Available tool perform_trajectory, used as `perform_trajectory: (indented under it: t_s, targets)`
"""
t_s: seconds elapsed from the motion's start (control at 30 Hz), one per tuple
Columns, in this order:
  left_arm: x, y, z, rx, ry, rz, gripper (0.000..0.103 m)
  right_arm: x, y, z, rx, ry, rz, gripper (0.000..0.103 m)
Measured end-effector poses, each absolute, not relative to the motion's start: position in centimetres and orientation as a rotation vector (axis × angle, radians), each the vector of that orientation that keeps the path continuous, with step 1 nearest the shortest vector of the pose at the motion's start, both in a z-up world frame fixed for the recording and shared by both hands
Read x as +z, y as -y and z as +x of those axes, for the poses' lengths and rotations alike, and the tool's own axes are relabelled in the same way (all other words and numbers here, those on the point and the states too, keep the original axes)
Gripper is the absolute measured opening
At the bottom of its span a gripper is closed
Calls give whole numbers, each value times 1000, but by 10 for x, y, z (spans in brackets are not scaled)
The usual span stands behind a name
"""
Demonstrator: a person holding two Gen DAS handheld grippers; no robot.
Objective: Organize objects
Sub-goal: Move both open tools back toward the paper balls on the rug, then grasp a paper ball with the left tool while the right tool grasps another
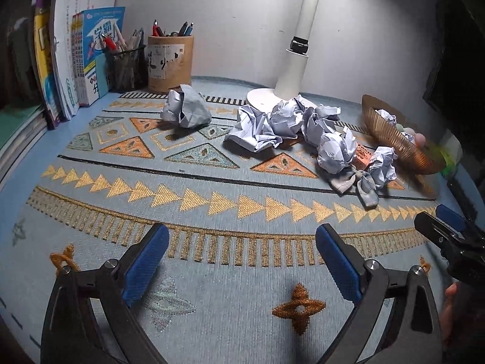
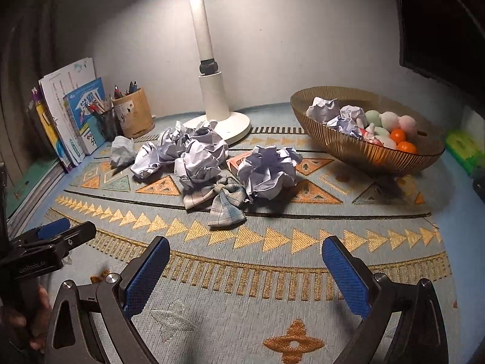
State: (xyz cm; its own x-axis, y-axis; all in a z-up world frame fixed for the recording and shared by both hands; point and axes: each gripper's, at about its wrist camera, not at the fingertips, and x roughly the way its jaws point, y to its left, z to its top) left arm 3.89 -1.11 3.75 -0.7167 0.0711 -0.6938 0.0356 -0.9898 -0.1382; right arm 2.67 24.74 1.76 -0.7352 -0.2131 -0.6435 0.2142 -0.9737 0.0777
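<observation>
Several crumpled paper balls (image 1: 291,121) (image 2: 188,157) lie in a heap on the patterned mat in front of the lamp base. One ball (image 1: 185,108) lies apart at the left, and a large one (image 2: 268,173) lies nearer the bowl. A checked cloth (image 2: 225,201) (image 1: 360,186) and a small orange box (image 1: 363,154) lie among them. The gold ribbed bowl (image 2: 348,147) (image 1: 391,139) holds paper balls, pastel balls and two oranges. My left gripper (image 1: 242,230) is open over bare mat with nothing between its fingers. My right gripper (image 2: 245,242) is also open and holds nothing.
A white lamp (image 2: 212,97) stands at the back middle. Two pen holders (image 1: 151,60) and upright books (image 1: 75,60) stand at the back left. A green pack (image 2: 463,147) lies at the right edge. Each gripper shows at the side of the other's view (image 1: 448,230) (image 2: 60,236).
</observation>
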Motion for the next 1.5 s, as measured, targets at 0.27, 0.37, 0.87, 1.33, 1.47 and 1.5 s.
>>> perform_trajectory:
  t_s: [0.27, 0.37, 0.87, 1.33, 1.47, 1.5]
  targets:
    - [59, 1, 17, 2852, -77, -1261, 97, 32, -224, 12, -2582, -152, 1162, 100]
    - [74, 5, -3, 2877, -195, -1238, 98, 47, -213, -4, -2589, -170, 1127, 100]
    - [26, 12, -115, 2675, -120, -1263, 90, -2, -147, -99, -2519, -239, 1223, 55]
    - [52, 11, -58, 2643, 7, -1136, 48, 42, -179, -52, -2616, -105, 988, 43]
    - [64, 1, -16, 2614, 72, -1077, 48, 63, -200, -10, -2628, -74, 926, 43]
    - [64, -4, -8, 2613, 75, -1071, 48, 64, -206, -1, -2628, -71, 928, 43]
